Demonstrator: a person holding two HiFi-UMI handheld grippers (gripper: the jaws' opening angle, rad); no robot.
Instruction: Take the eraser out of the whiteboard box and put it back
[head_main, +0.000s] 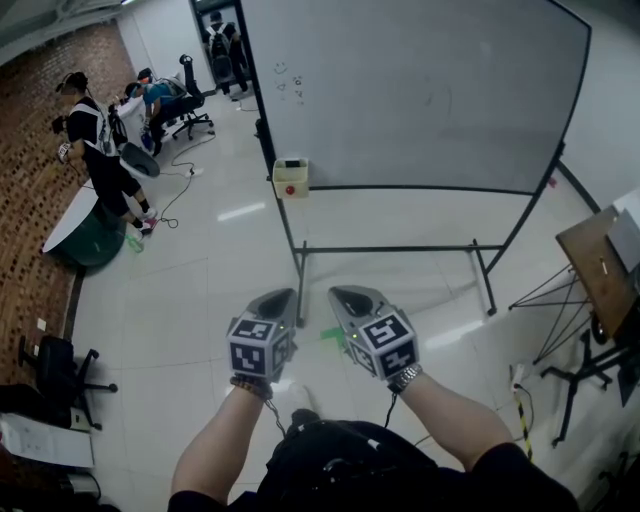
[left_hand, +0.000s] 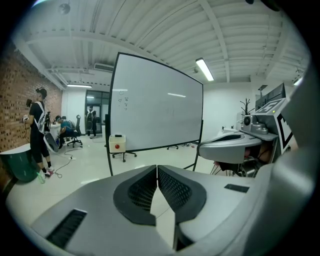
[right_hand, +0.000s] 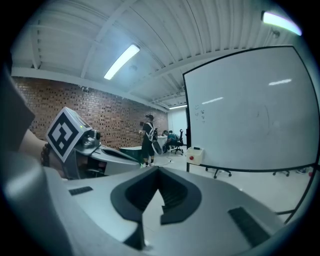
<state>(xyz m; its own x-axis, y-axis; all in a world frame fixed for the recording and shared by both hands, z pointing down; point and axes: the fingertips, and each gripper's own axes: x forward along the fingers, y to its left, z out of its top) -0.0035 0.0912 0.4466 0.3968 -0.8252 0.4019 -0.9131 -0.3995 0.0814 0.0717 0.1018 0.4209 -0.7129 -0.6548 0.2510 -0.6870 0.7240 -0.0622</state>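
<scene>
Head view: the left gripper (head_main: 282, 297) and the right gripper (head_main: 345, 296), both grey two-jaw tongs with square-marker cubes, are held side by side over the glossy white floor (head_main: 180, 300). They are close together but apart and point toward the large white whiteboard on a black frame (head_main: 420, 90). The small cream whiteboard box with a red round spot on its front (head_main: 291, 178) hangs on the board's left post, well apart from both grippers. Something small and dark shows at the box's top; whether it is the eraser cannot be told. A person in dark clothes (head_main: 95, 140) stands far left by the red brick wall (head_main: 35, 150).

Left gripper view: the left gripper (left_hand: 157, 168) has its dark ribbed pads (left_hand: 172, 189) meeting at the tips, with nothing between them. The whiteboard (left_hand: 155, 107) stands ahead with the box (left_hand: 117, 143) at its lower left. The right gripper (left_hand: 235, 147) is at the right.

Right gripper view: the right gripper (right_hand: 159, 170) is closed too, and empty. The box (right_hand: 195, 155) is far ahead on the whiteboard (right_hand: 250, 110), and the left gripper (right_hand: 80, 145) is at the left.
</scene>
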